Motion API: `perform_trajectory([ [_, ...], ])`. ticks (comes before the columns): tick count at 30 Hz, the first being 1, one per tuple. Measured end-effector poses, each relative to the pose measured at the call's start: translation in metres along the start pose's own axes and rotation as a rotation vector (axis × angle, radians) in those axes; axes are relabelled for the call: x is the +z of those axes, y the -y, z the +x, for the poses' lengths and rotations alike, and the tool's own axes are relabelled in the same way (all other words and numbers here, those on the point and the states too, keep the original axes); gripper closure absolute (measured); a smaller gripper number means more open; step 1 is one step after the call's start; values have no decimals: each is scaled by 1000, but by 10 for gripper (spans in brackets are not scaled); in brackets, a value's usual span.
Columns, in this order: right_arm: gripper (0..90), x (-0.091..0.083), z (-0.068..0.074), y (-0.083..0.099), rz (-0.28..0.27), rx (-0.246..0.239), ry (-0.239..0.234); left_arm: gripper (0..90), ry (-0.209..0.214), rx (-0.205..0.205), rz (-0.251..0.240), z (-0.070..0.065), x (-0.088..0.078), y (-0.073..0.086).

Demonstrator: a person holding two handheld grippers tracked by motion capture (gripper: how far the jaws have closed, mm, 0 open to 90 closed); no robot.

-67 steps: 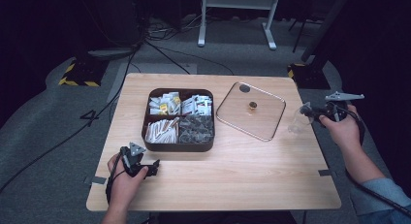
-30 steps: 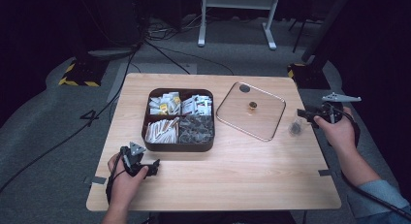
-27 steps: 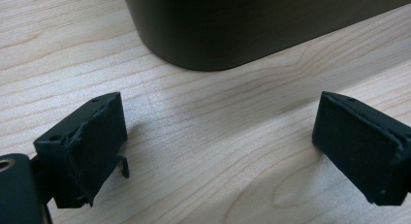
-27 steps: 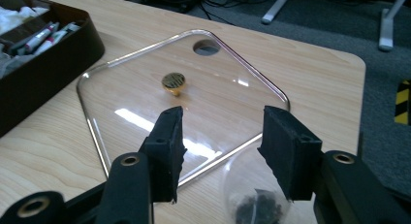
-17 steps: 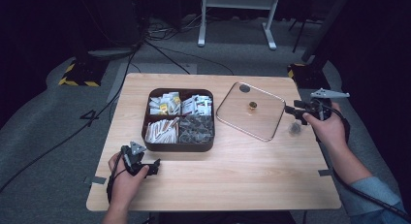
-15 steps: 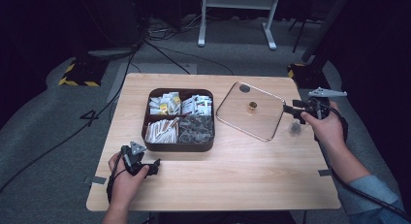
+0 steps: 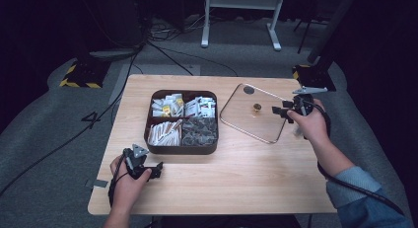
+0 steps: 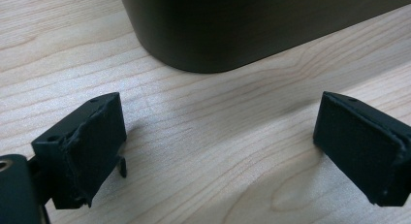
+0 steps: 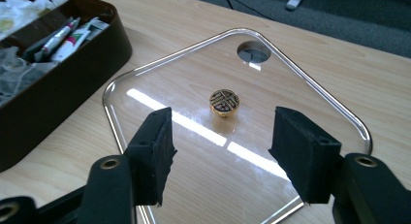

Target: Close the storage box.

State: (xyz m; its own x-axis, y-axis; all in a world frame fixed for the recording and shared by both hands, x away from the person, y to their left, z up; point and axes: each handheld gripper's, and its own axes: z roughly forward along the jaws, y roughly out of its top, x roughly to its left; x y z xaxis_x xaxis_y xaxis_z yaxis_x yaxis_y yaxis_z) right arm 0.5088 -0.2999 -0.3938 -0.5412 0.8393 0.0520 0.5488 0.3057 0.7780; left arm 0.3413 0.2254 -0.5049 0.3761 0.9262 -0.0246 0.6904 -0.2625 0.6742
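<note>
A pale rectangular wooden table (image 7: pixel 246 188) stands on grey carpet, and near its middle sits a dark brown, rounded-corner square box (image 7: pixel 182 122) split into four compartments, each holding small packets and sachets. Just to the right of the box, apart from it, a clear glass lid with a metal rim (image 7: pixel 254 113) lies flat on the wood; it has a small gold knob (image 9: pixel 224 101) at its centre and a round hole (image 9: pixel 254 53) near its far corner. The right gripper (image 7: pixel 285 111), held in the person's right hand (image 7: pixel 311 123), hovers over the lid's right edge, and in the right gripper view its black jaws stand wide apart with the knob seen between them, farther off. The left gripper (image 7: pixel 143 167), held in the left hand (image 7: pixel 125 181), rests low by the table's near left part, just short of the box's front corner; its jaws are spread wide over bare wood, holding nothing.
</note>
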Motion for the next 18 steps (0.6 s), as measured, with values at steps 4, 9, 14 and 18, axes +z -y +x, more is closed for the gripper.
perform_trajectory([
  [4, 379, 18, 0, -3, -1, 37, -3, 47, 4, -1, 2, 0, 1, -1],
  [9, 368, 38, -1, -1, 36, 65, 3, 46, 4, 0, 3, 0, 1, -1],
  [14, 336, 55, -2, 3, 38, 57, 26, 47, 4, 0, 2, 0, 1, -1],
  [18, 294, 67, -3, 7, 47, 89, -20, 48, 4, 3, 3, 0, 0, 0],
])
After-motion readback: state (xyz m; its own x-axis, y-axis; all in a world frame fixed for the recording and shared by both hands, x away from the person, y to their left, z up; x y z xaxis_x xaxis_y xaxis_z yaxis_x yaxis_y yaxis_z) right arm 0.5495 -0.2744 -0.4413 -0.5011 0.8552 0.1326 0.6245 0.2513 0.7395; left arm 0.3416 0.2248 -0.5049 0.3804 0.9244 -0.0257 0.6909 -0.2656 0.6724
